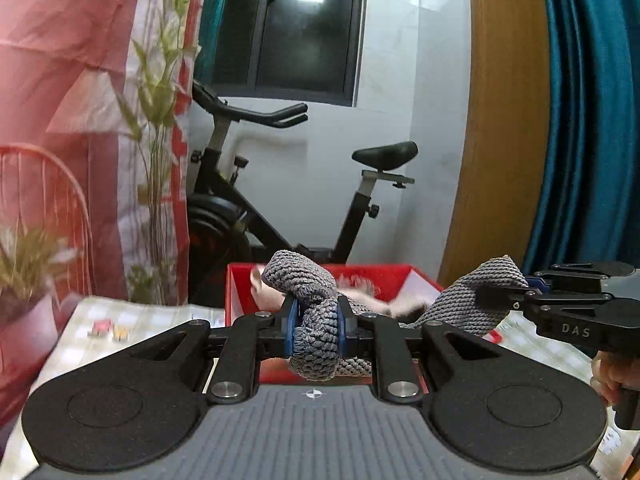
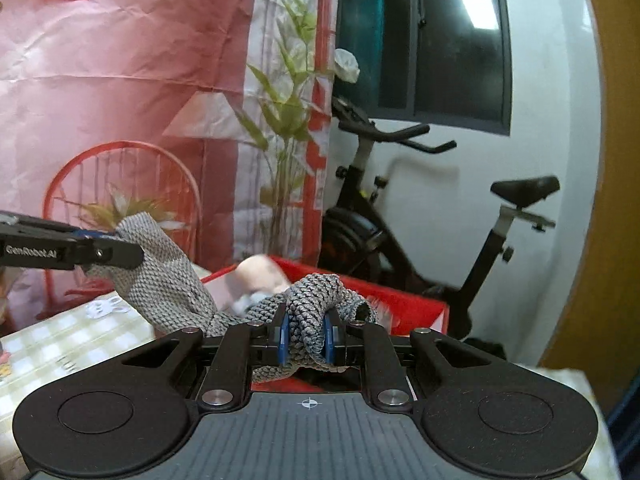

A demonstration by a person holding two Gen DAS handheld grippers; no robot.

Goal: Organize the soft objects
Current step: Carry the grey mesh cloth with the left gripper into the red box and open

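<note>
Left gripper (image 1: 318,322) clamped on one end of a grey knitted cloth (image 1: 320,344); right gripper (image 2: 306,334) clamped on the other end, pads (image 2: 285,334) pressed tight into the bunched knit. Cloth held in the air between both tools, slack in the middle, above the near edge of a red box (image 1: 240,288). Box set at the far edge of a checked tablecloth (image 1: 152,320). Inside the box, a pale soft toy (image 2: 260,274), blurred and partly hidden, with some white fluffy material beside it.

Judged step: carrying the cloth to the box for stowing.

Recommended handling:
- Both ends kept level, to prevent the slack middle catching on the box rim.
- Grippers brought closer together before lowering, to let the knit fold on itself.
- Lowered fully inside the walls before release; one side released first, then the other.
- Risk: loose knit likely to snag on a pad at opening.

Count:
- Grippers: two.
- Knitted cloth: one.
- Red box: one.
- Soft toy in the box: at least one; further count not possible.
- Exercise bike (image 2: 400,216) behind: one.
</note>
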